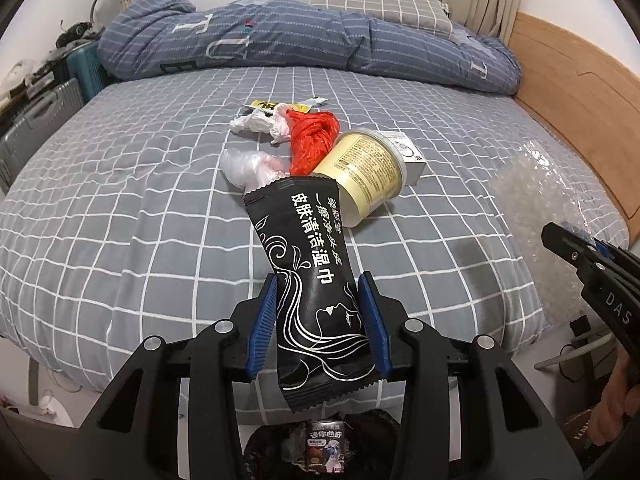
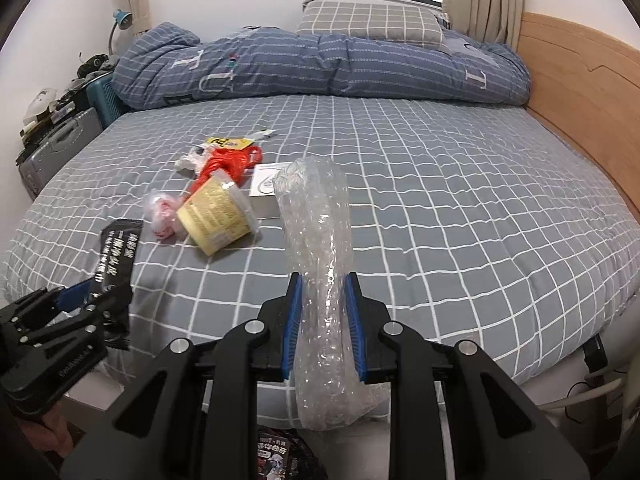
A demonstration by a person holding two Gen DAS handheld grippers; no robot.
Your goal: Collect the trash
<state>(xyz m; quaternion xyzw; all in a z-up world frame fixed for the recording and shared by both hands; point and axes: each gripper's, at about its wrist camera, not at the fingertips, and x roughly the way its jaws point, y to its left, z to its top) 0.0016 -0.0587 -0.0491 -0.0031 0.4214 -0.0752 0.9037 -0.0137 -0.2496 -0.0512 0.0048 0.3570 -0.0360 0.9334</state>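
Observation:
My left gripper (image 1: pixel 318 280) is shut on a black wet-wipe packet (image 1: pixel 308 264) with white print, held above the bed's near edge. My right gripper (image 2: pixel 323 278) is shut on a roll of clear bubble wrap (image 2: pixel 320 248). Each gripper shows in the other view: the right gripper (image 1: pixel 568 248) at the right, the left gripper (image 2: pixel 68 300) at the lower left. On the bed lie a yellow tub (image 1: pixel 366 172) on its side, a red plastic bag (image 1: pixel 312 136), crumpled clear plastic (image 1: pixel 248 166), white crumpled wrap (image 1: pixel 260 124), a yellow-black wrapper (image 1: pixel 276 107) and a small white box (image 1: pixel 404 152).
A trash bin with a black liner (image 1: pixel 324 444) holding a snack packet sits below the grippers at the bed's foot. A folded blue duvet (image 1: pixel 304 40) and a pillow (image 1: pixel 380 4) lie at the far end. A wooden board (image 1: pixel 576 92) runs along the right; suitcases (image 1: pixel 36 120) stand at the left.

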